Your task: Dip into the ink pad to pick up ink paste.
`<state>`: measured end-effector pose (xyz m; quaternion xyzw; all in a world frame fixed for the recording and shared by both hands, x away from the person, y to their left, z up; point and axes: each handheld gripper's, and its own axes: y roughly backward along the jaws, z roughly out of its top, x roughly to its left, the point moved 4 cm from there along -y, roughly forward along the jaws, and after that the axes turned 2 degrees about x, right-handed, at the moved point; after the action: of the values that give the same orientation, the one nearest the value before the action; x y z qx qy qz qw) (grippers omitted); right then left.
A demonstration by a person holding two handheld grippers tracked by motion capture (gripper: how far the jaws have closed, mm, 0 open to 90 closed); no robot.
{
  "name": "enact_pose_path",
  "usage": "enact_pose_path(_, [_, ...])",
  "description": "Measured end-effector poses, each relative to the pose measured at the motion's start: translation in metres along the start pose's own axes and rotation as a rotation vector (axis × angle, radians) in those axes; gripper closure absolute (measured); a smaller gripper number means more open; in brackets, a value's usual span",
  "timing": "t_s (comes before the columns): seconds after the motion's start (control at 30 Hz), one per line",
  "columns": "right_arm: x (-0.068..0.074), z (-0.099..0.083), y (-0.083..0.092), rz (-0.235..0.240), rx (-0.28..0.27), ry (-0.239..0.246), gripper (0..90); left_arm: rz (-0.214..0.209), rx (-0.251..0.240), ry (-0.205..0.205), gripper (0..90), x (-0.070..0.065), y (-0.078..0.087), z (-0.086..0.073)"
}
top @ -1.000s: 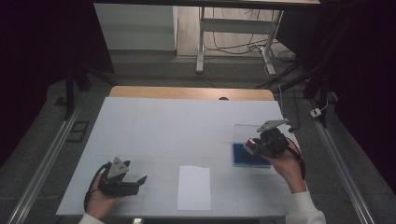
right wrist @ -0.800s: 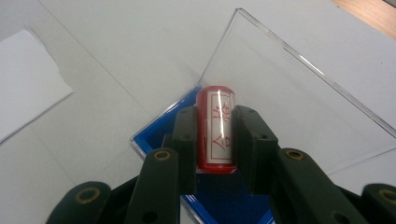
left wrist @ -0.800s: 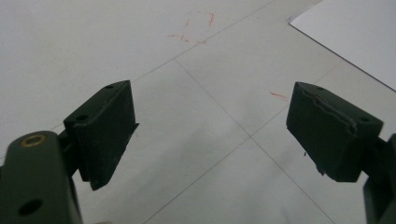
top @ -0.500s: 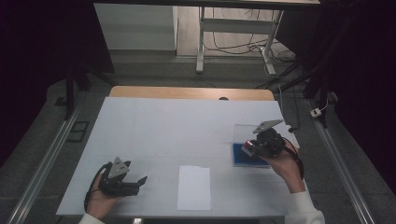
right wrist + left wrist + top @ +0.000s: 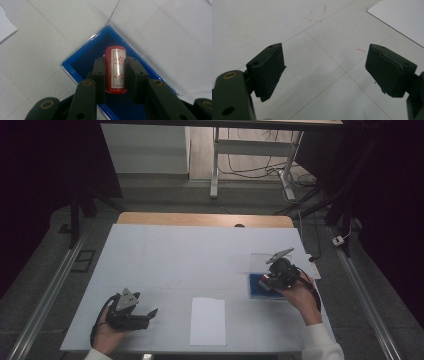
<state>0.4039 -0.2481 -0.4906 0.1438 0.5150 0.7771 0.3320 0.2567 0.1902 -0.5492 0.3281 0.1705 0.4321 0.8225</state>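
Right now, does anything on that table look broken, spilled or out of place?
Nothing spilled or broken. The right gripper holds a red stamp over the blue box, whose clear lid lies open. Faint red marks smudge the table. The left gripper's pad edge looks slightly worn.

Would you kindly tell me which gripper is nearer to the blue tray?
The right. The right gripper is directly over the blue tray, shut on a red stamp. The left gripper rests across the table, beyond the white sheet.
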Motion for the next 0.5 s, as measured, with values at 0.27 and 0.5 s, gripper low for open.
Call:
enact_pose_path(0.27, [-0.0045, 0.0004, -0.0055, 0.04, 0.033, -0.019, 70.5, -0.012, 0.0, -0.001, 15.8, -0.0028, -0.0009, 0.0029])
enact_pose_path(0.5, [-0.0009, 0.0012, -0.0062, 0.017, 0.051, -0.007, 70.5, -0.006, -0.003, 0.005, 15.8, -0.0027, -0.0001, 0.0029])
